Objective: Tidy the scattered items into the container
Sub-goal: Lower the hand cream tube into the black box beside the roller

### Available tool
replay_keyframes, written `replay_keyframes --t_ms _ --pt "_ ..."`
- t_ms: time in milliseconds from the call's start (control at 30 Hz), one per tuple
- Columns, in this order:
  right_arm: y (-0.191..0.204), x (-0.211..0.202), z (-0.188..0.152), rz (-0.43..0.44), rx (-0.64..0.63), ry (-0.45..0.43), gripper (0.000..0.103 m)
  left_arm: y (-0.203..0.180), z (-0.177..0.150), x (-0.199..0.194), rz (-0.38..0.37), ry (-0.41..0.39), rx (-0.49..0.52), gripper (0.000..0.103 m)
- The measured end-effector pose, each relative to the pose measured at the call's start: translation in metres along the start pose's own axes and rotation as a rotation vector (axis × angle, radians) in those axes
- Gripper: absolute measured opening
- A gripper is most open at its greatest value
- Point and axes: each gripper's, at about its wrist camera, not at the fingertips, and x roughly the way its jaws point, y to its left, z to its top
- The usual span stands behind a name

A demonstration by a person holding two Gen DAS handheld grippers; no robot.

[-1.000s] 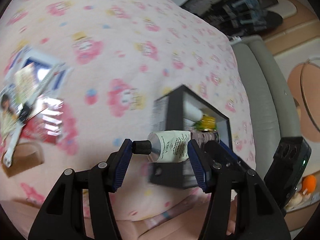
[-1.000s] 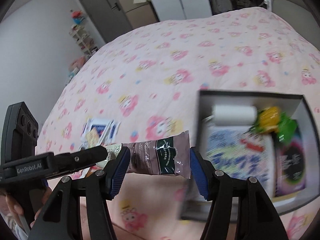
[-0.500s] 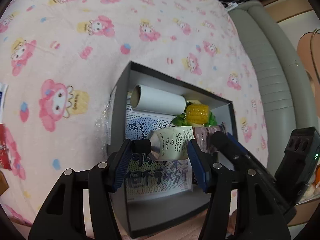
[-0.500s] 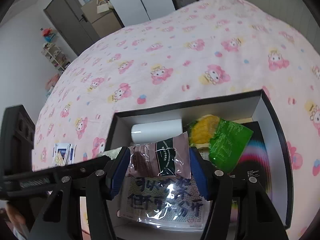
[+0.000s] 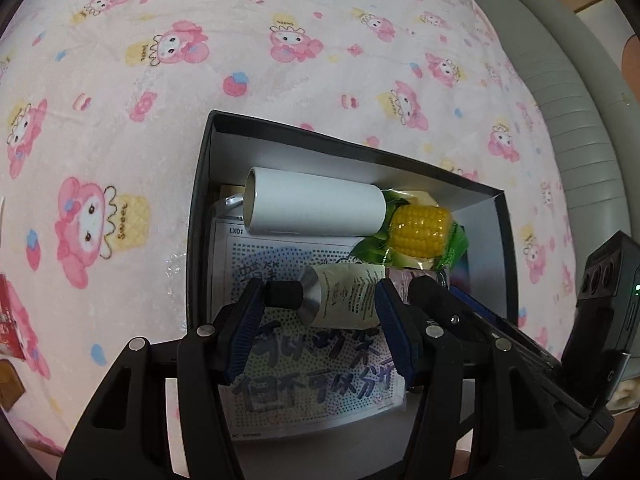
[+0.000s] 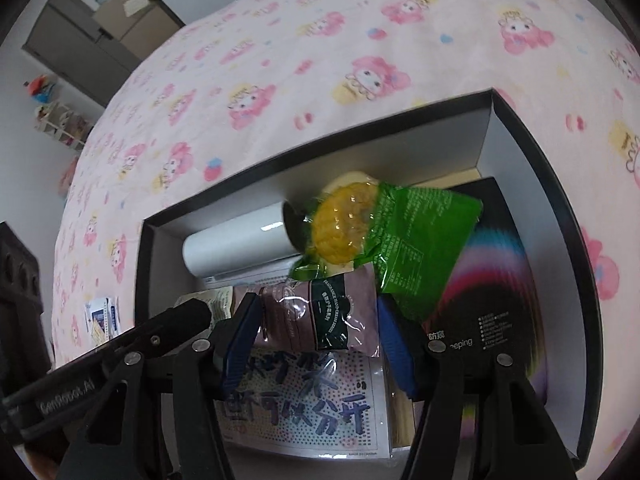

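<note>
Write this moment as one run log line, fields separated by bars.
left gripper: holds cream tube | right gripper: holds mauve sachet | both above black box

Left claw (image 5: 320, 308) clamped, right claw (image 6: 318, 326) clamped, both angled steeply down

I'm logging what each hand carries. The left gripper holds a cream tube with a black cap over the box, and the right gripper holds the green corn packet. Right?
One detail is wrong. The right gripper holds a mauve hand-cream sachet, not the green corn packet, which lies in the black box, as the right wrist view shows. The left gripper does hold the cream tube with its black cap.
</note>
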Motion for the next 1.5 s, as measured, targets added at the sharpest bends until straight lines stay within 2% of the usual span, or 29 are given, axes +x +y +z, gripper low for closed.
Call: replay_keyframes --t_ms 200,467,633,833,967,1100,1367,1500 --pt "-0.001 -0.003 -0.003 0.008 0.003 0.000 0.057 0.002 -0.002 -0.007 0.022 -0.014 0.008 0.057" --pt "0.006 -0.008 -0.012 0.025 -0.026 0.001 0.057 -0.002 -0.013 -0.022 0.062 -0.062 0.090 0.057" --pt "0.002 -0.012 -0.016 -0.059 -0.029 -0.015 0.057 -0.011 -0.018 -0.011 0.065 -0.027 0.147 0.055" --pt "-0.004 -0.004 -0.013 -0.128 -0.011 0.000 0.057 -0.013 -0.015 0.004 0.086 -0.013 0.131 0.051" --pt "-0.006 0.005 -0.009 -0.080 0.004 0.039 0.055 -0.010 -0.016 -0.001 0.123 -0.052 0.099 0.050" --pt "0.000 0.010 -0.007 -0.082 -0.014 0.047 0.055 -0.008 -0.016 -0.006 0.136 -0.081 0.095 0.050" --pt "0.002 0.012 -0.008 0.019 -0.008 0.074 0.055 0.001 -0.010 -0.015 0.094 -0.091 0.067 0.050" --pt "-0.006 0.010 -0.013 0.090 0.034 0.101 0.055 -0.002 -0.012 -0.019 0.070 -0.088 0.087 0.051"
